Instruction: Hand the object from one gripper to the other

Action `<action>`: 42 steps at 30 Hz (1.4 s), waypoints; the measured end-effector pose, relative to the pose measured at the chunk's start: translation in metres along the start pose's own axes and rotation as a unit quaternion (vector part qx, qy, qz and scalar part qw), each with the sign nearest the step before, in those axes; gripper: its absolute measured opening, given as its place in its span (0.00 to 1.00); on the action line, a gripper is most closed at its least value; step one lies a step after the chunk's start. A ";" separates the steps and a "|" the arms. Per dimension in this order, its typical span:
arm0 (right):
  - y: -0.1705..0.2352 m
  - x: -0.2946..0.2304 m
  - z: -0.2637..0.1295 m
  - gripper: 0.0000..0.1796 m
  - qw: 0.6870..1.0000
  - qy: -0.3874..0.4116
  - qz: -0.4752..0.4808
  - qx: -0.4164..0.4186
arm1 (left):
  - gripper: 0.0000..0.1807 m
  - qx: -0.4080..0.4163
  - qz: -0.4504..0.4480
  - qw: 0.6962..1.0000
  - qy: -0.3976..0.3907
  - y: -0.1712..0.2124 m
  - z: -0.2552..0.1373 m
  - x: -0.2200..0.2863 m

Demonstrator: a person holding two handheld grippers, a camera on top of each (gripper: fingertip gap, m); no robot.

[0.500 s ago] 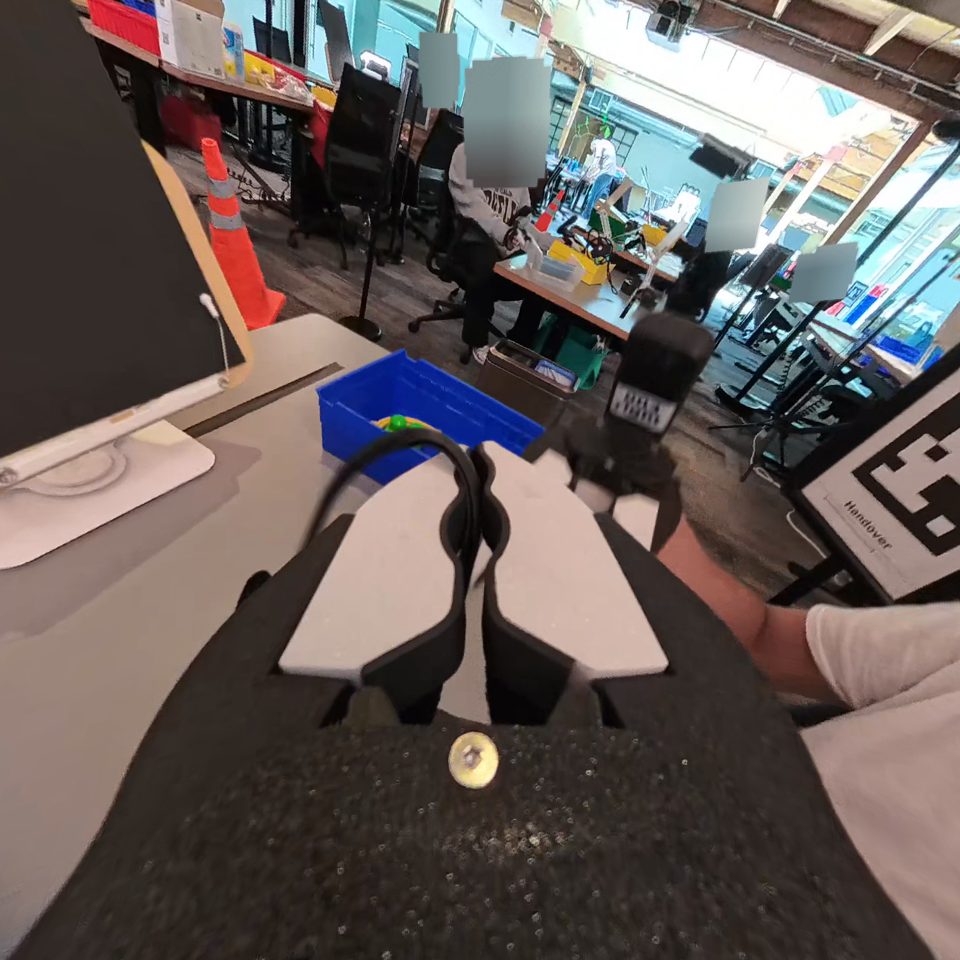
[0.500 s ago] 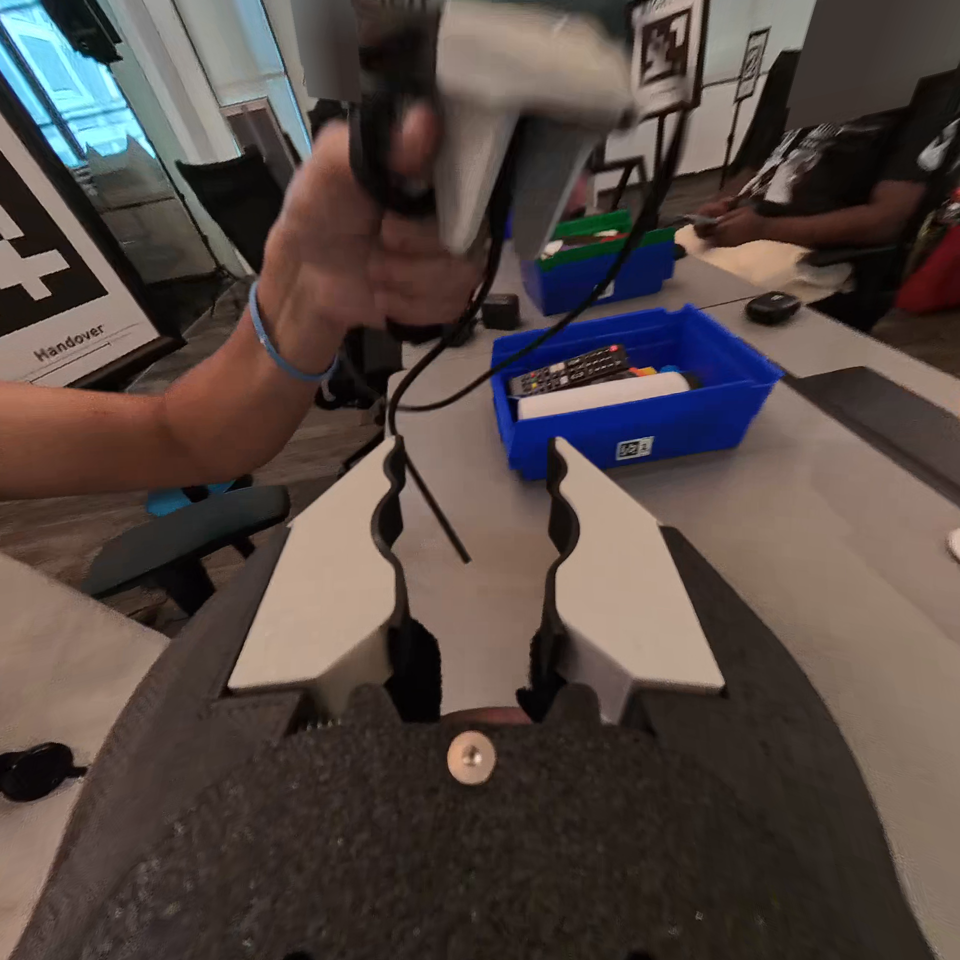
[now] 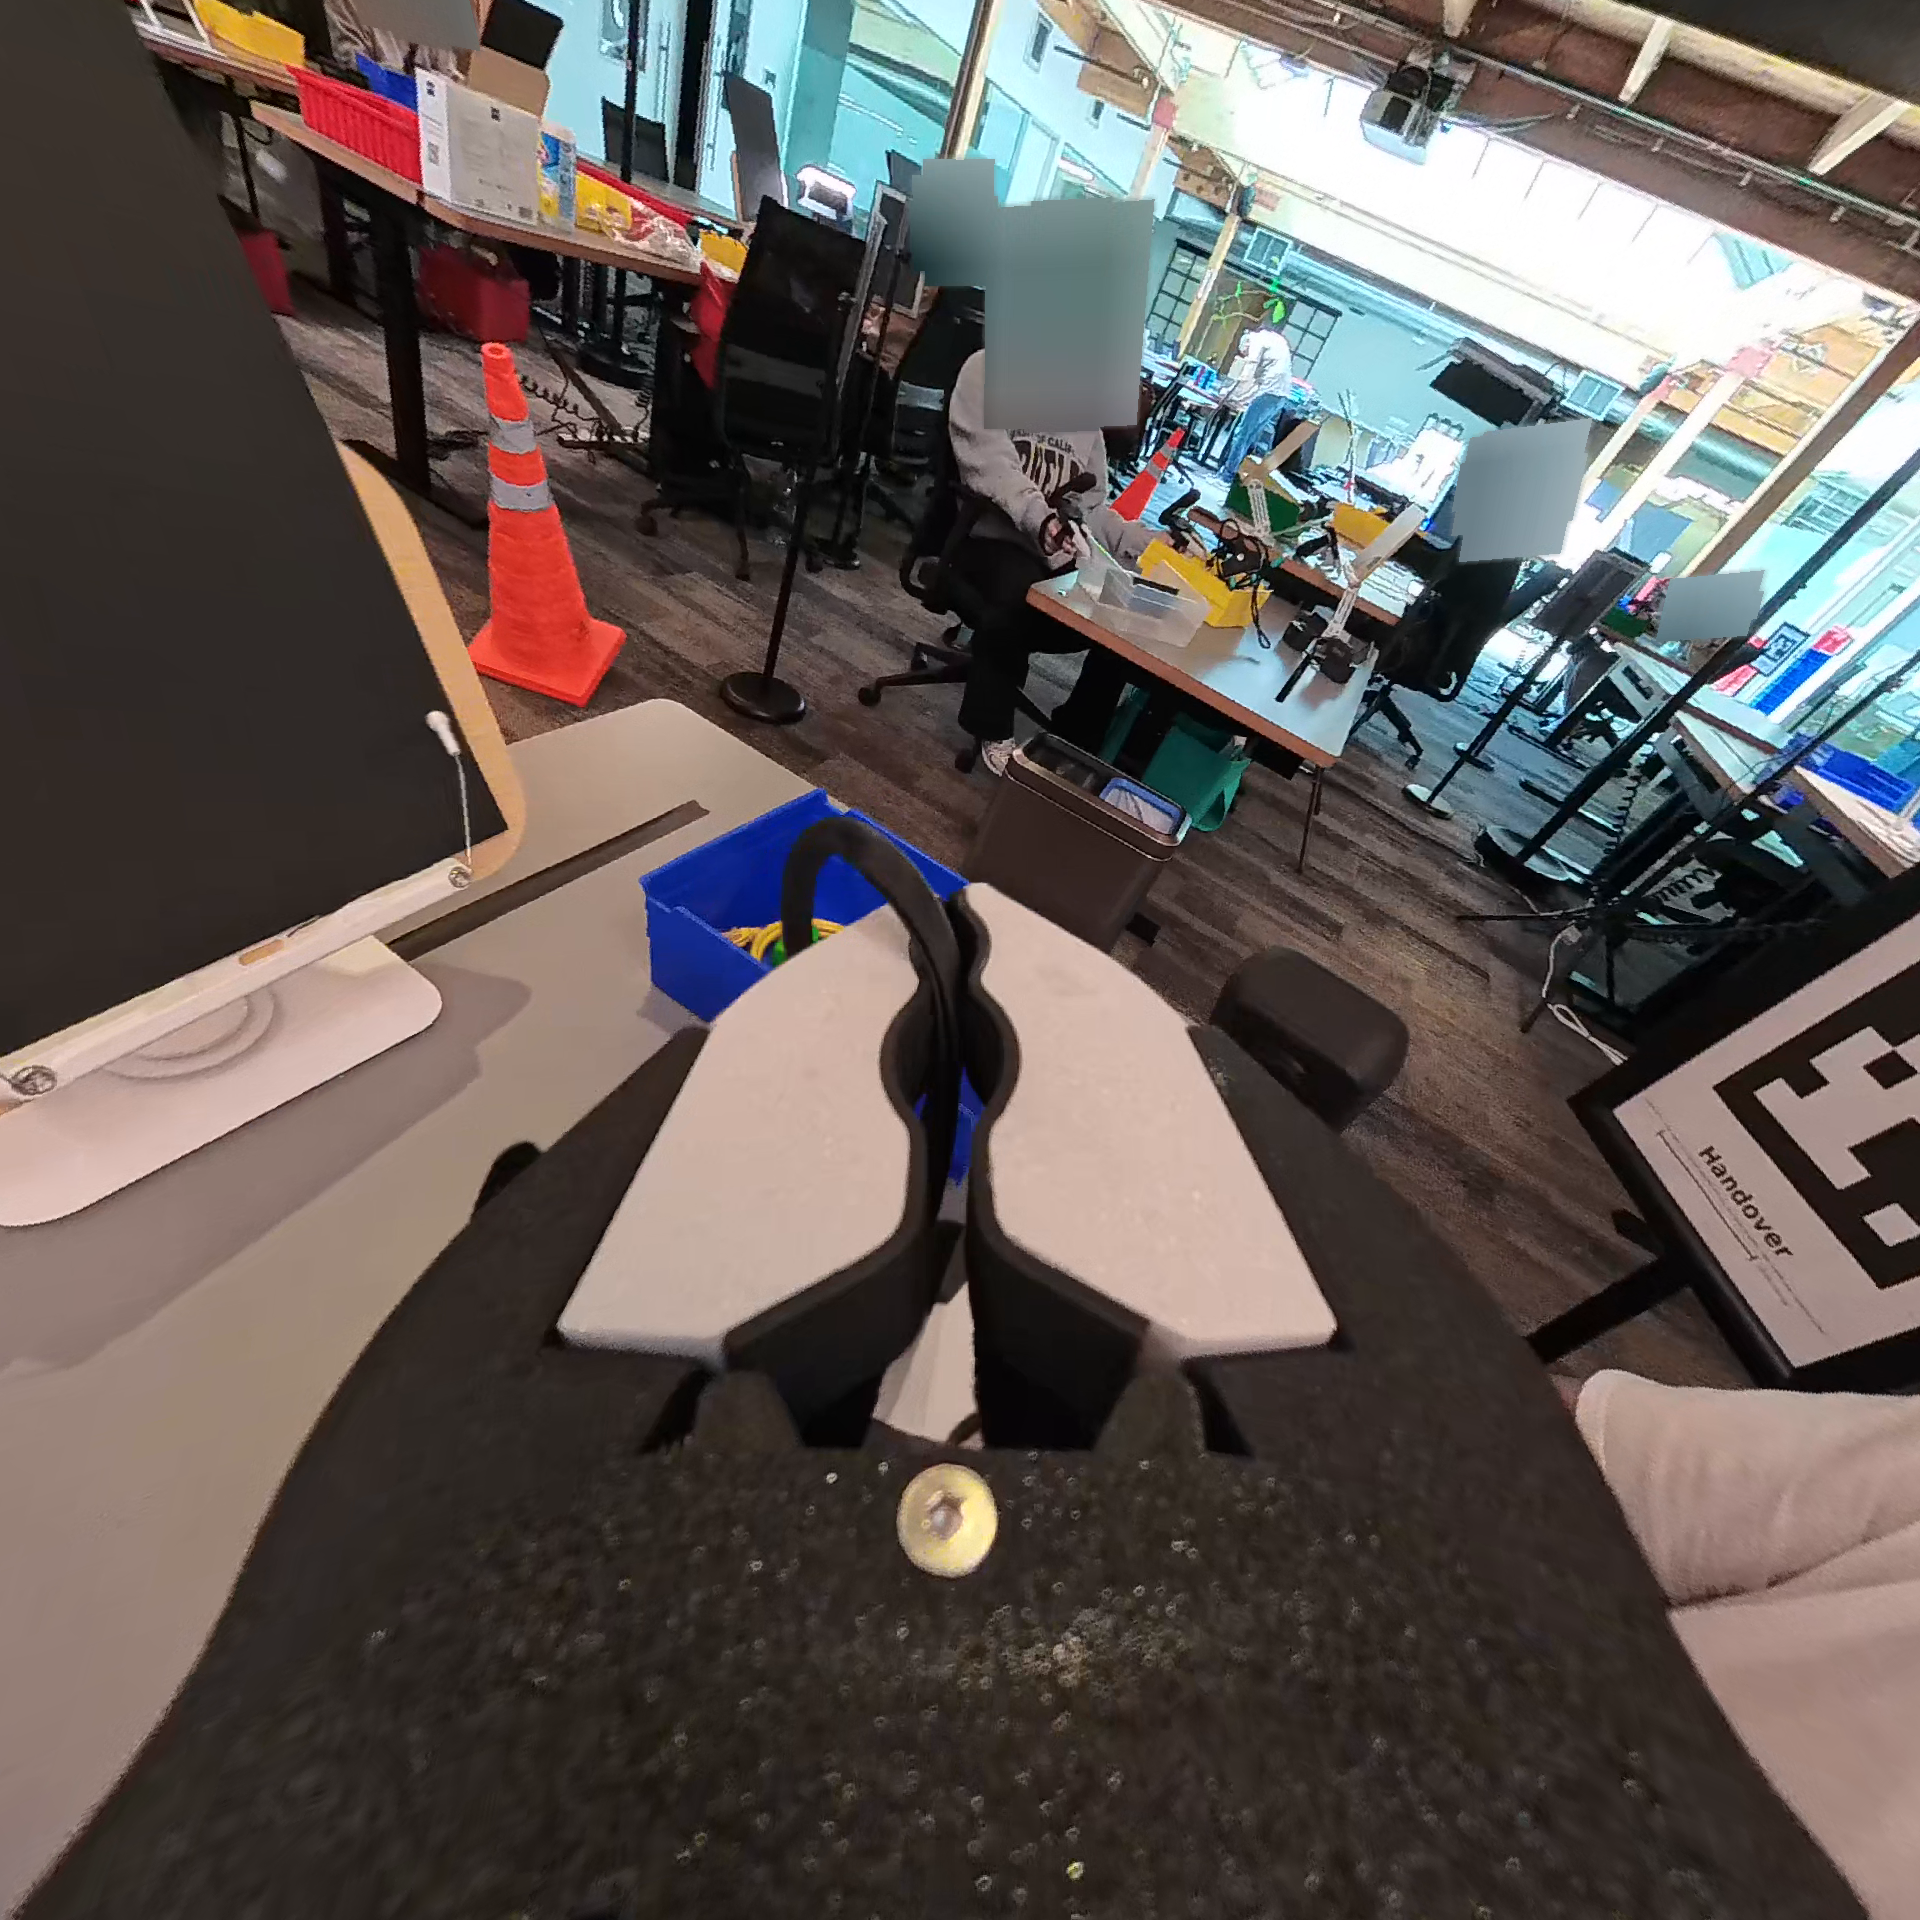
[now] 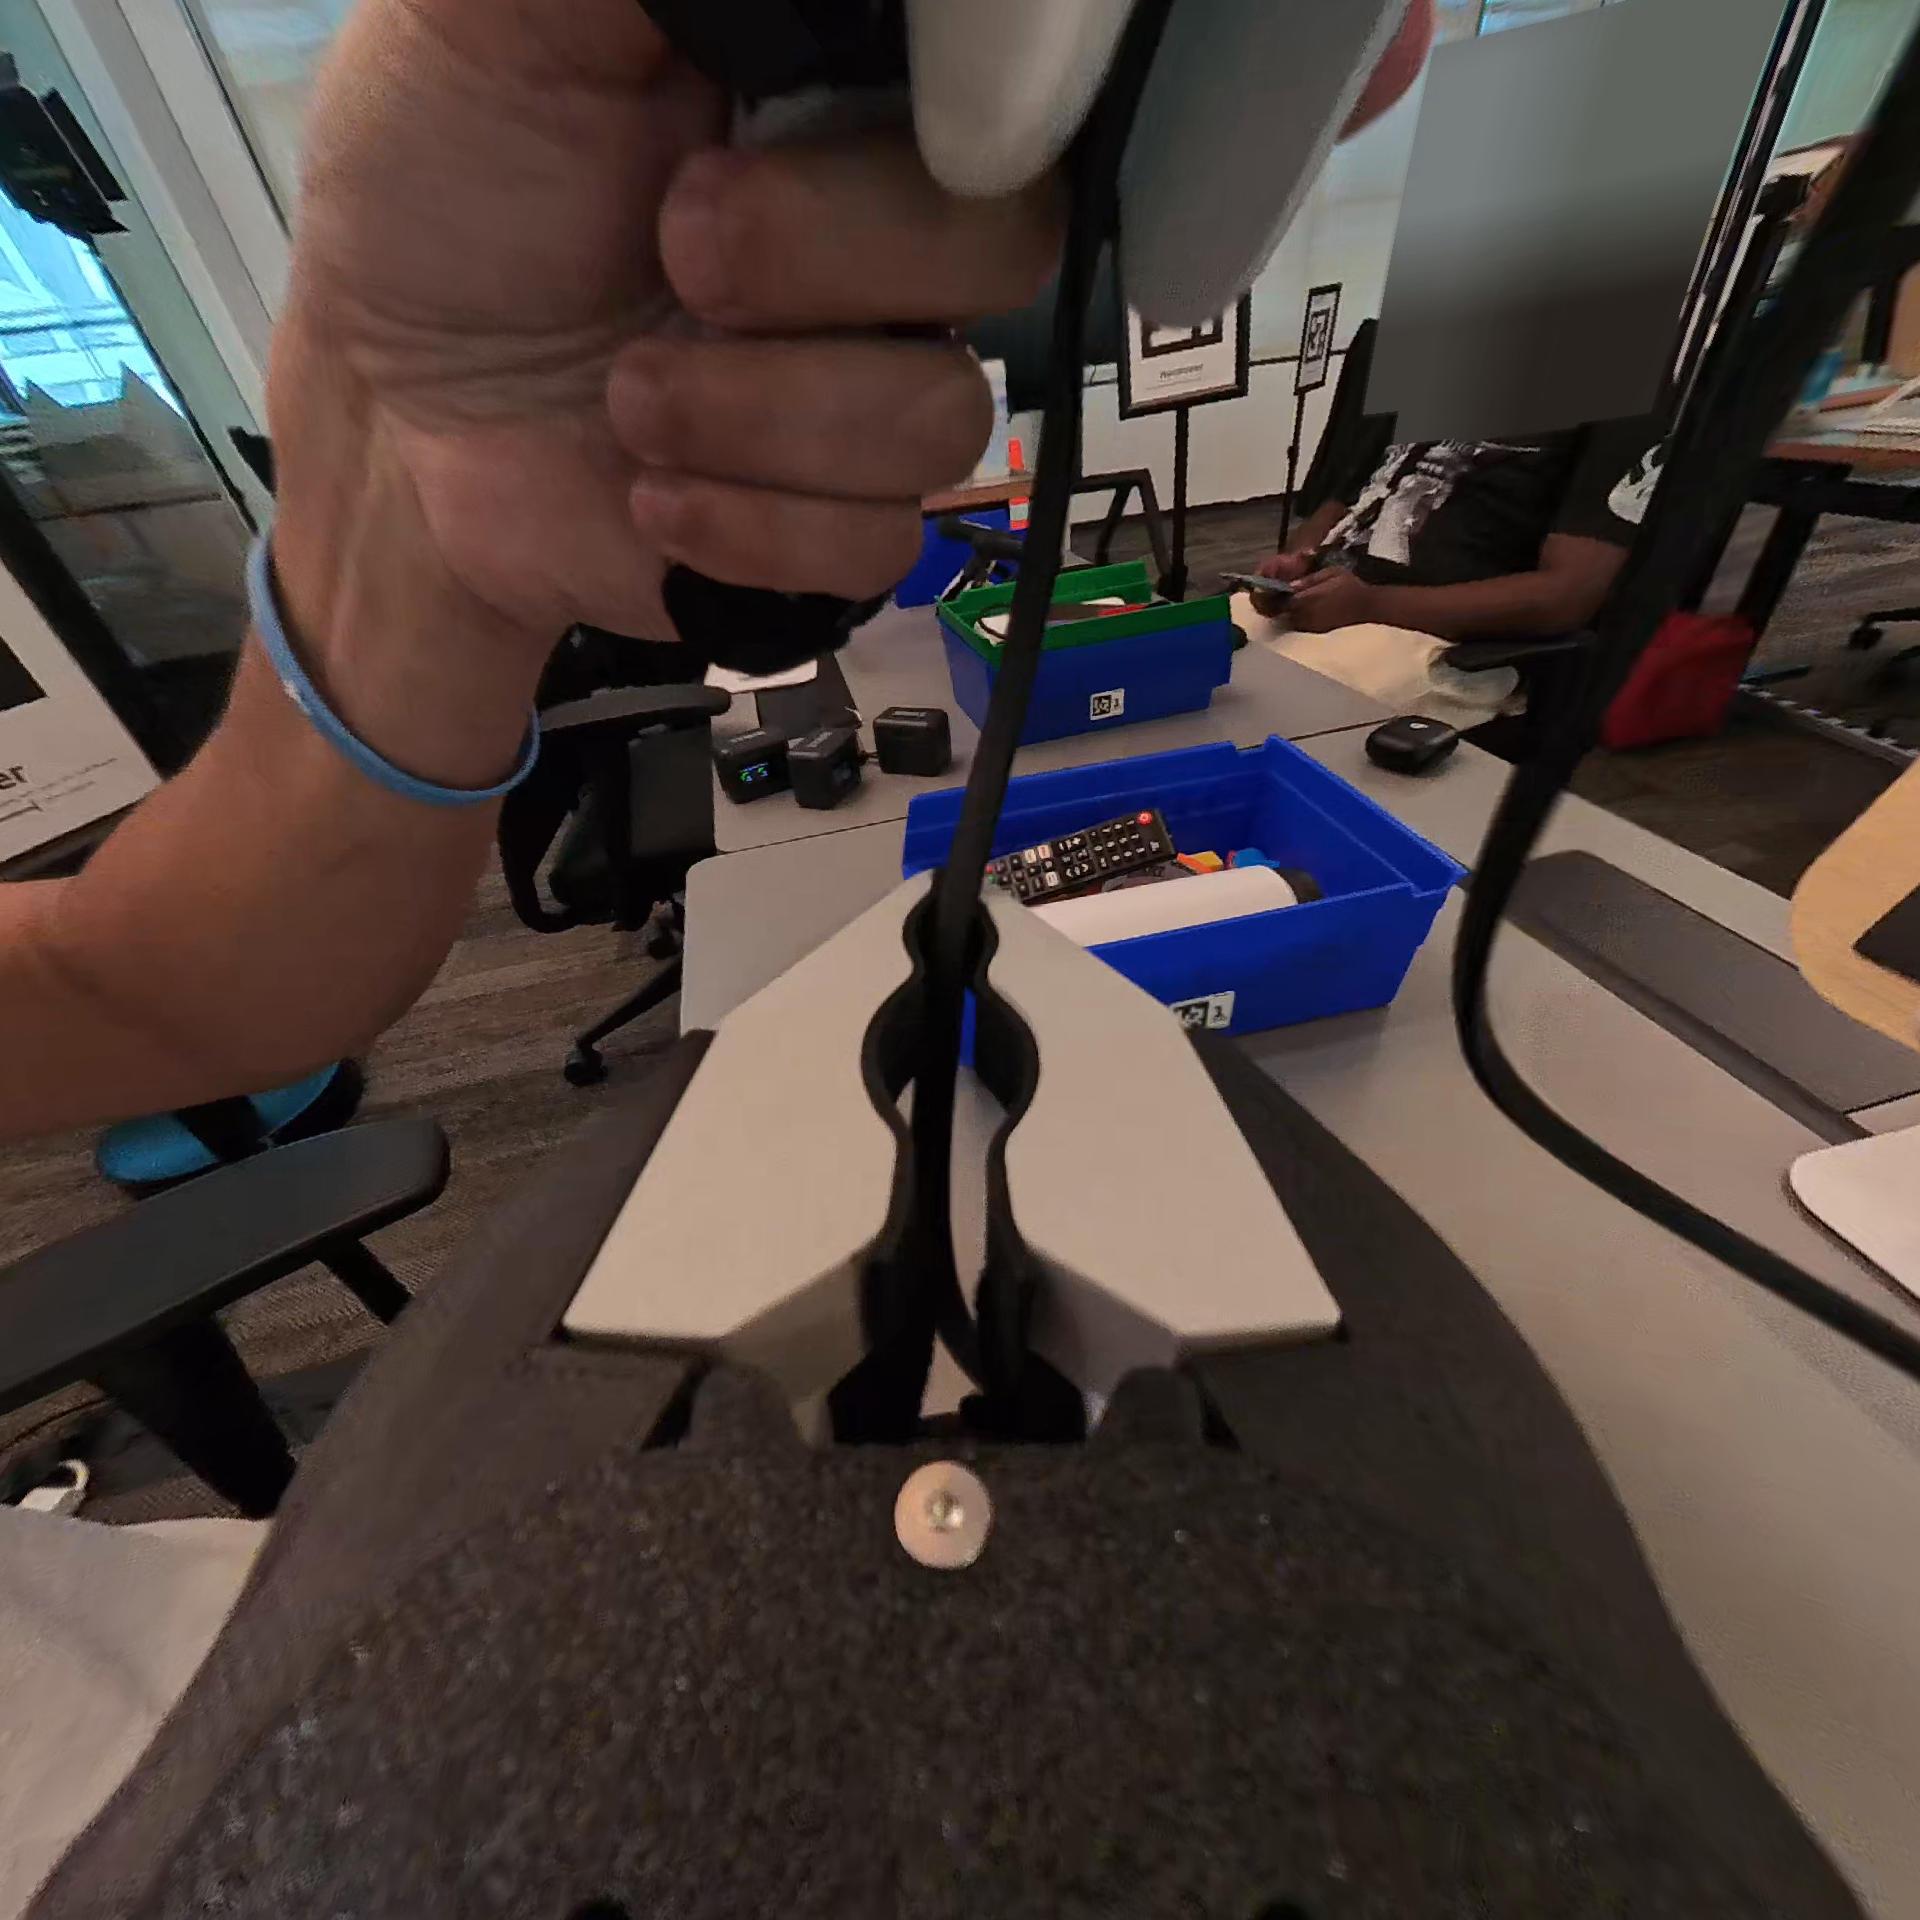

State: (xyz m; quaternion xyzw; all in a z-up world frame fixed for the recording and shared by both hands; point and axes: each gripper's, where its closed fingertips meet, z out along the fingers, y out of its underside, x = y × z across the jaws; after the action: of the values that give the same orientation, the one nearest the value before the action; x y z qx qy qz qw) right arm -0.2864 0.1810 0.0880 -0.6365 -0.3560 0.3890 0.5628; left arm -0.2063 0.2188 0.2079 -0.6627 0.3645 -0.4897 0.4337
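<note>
The object is a black cable. In the left wrist view my left gripper (image 3: 951, 920) is shut on the cable (image 3: 883, 883), which loops up and left above the fingertips. In the right wrist view my right gripper (image 4: 951, 920) is shut on the same cable (image 4: 1023, 582). From there it runs straight up to the left gripper (image 4: 1081, 94), held in a hand (image 4: 582, 395) close above. Another stretch of the cable (image 4: 1496, 935) hangs in a curve on the right. Both grippers hold the cable over the grey table (image 4: 1558, 1299).
A blue bin (image 4: 1351, 940) holding a remote (image 4: 1081, 857) and a white cylinder stands just beyond my right fingers. A second blue bin (image 3: 707, 935) and a monitor (image 3: 156, 520) are on the left. A chair armrest (image 4: 208, 1247) and a sign board (image 3: 1787, 1143) flank the table. Across from one pair of fingers to the other is roughly 15 cm.
My right gripper has shut on the cable; it was open. The left gripper and hand now sit closer, right above the right fingers. The left gripper stays shut on the cable.
</note>
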 end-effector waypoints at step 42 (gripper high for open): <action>-0.077 -0.018 -0.078 0.00 0.996 -0.036 -0.014 0.078 | 0.32 -0.019 0.187 0.980 0.062 0.163 -0.016 -0.001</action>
State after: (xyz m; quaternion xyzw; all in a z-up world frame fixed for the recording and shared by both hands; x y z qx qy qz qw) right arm -0.2259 0.1397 0.1715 -0.5711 -0.3540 0.4303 0.6028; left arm -0.2319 0.1572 0.0578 -0.5593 0.5175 -0.4332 0.4813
